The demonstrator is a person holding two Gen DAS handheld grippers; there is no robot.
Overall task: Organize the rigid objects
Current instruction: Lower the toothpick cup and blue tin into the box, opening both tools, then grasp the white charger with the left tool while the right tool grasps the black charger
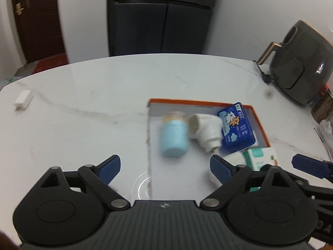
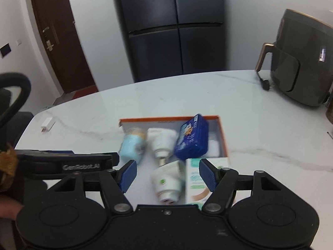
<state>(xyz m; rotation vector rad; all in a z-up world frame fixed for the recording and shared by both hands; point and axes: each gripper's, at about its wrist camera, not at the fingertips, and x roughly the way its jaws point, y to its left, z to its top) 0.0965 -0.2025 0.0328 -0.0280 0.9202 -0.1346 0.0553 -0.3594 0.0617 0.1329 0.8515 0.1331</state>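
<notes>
Left wrist view: white marble table [image 1: 93,87] carries orange-rimmed cardboard box [image 1: 199,102]; black refrigerator [image 1: 162,16] behind. Left gripper [image 1: 165,165] and right gripper [image 2: 167,171] spread, empty.

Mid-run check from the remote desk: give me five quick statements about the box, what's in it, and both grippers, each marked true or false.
1. The light blue jar lies on its side inside the orange-rimmed box. True.
2. The left gripper is clamped on the jar. False: its jaws are spread and hold nothing.
3. The dark blue tissue pack is propped against the box's far right side. True.
4. The small white adapter sits inside the box. False: it lies on the table, far left of the box.
5. The right gripper is open, with a white plug-in device showing between its fingers. True.
</notes>
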